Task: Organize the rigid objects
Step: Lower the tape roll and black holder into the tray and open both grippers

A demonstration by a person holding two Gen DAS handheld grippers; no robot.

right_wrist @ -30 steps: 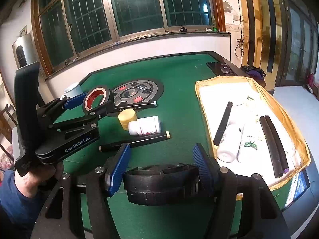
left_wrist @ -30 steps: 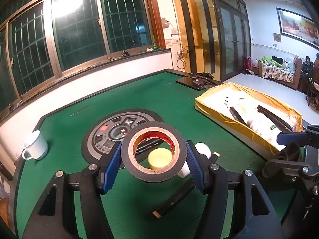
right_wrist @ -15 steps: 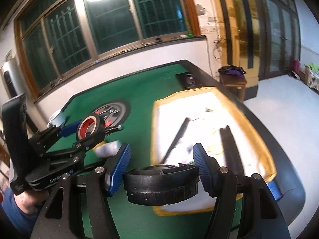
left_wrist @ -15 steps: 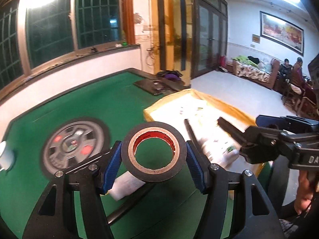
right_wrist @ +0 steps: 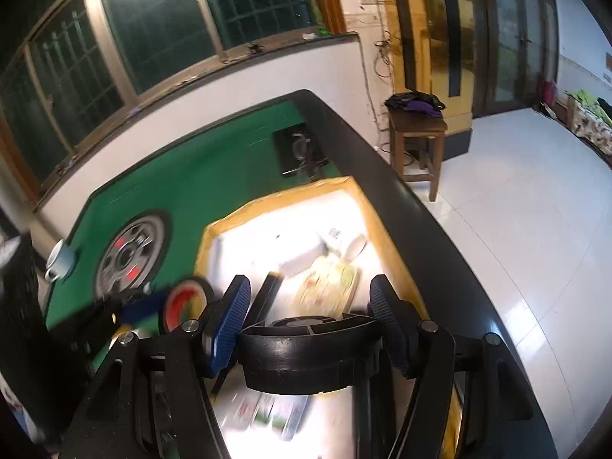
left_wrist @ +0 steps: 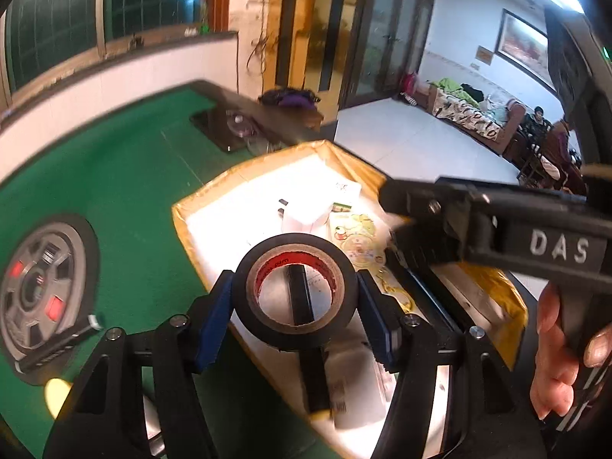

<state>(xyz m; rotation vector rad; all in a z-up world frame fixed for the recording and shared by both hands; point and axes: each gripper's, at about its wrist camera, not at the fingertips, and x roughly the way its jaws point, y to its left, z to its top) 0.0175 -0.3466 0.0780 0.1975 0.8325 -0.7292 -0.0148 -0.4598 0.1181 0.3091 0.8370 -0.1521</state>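
Both loaded grippers have swung over the yellow-rimmed tray (left_wrist: 191,229).

A white mug (right_wrist: 61,258) sits at the table's far left; a wooden stool (right_wrist: 417,141) with dark cloth stands beside the door; a sofa (left_wrist: 470,120) lies far right.

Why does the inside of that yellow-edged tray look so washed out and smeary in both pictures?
Left wrist view: the tray floor glares white under the room light, while the tape roll in the left tongs stays sharp. Right wrist view: the tray's contents smear with motion blur; the black round part in the right tongs looks crisp.
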